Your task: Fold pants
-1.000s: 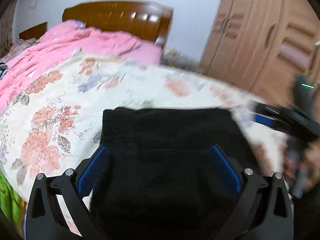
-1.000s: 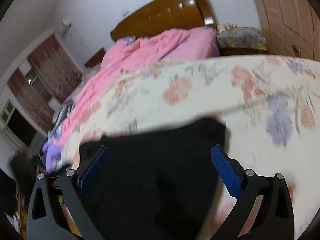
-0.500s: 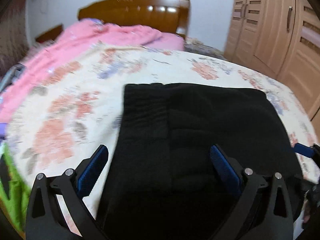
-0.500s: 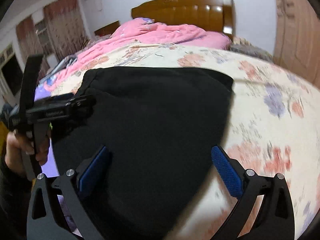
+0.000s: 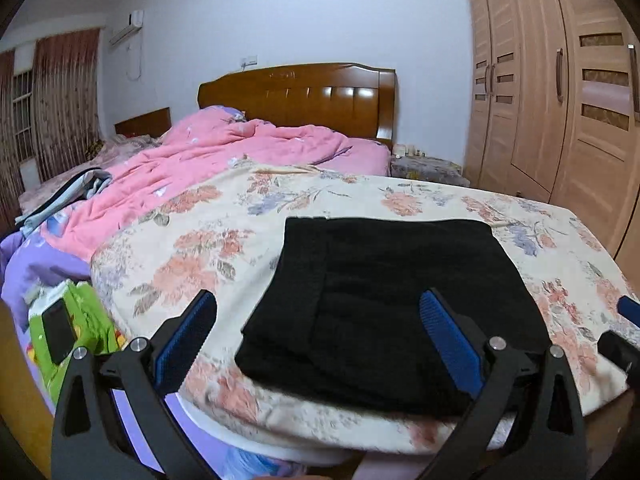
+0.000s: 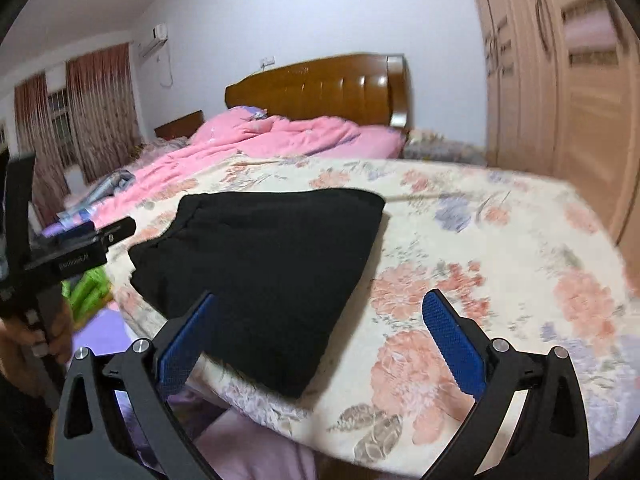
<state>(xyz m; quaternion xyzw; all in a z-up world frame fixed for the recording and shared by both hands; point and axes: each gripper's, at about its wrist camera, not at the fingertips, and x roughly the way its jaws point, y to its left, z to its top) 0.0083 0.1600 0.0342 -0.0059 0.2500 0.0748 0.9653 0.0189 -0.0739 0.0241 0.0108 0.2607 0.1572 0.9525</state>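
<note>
Blue ribbed pads line the jaws of both grippers, and both pairs stand spread wide with nothing between them. The left gripper (image 5: 318, 336) hangs off the near edge of the bed, its right pad over the black pants (image 5: 392, 300) and its left pad over the flowered bedspread (image 5: 192, 248) at about 9 o'clock from them. The right gripper (image 6: 320, 336) hangs likewise off the bed's edge, the pants reaching toward its left pad at about 10 o'clock and bare bedspread (image 6: 480, 280) under its right pad. No pad touches the cloth as far as can be seen.

The pants lie folded into a flat, squarish pile near the foot corner of the bed, a thicker band running along their left side in the left wrist view. Beyond them at 12 o'clock a pink quilt (image 5: 224, 160) is bunched before a wooden headboard (image 5: 304, 96). A tall wooden wardrobe (image 5: 560, 92) stands at 2 o'clock. A green bundle (image 5: 84, 316) with a dark phone (image 5: 58, 330) on it lies at 9 o'clock, off the bedspread.
</note>
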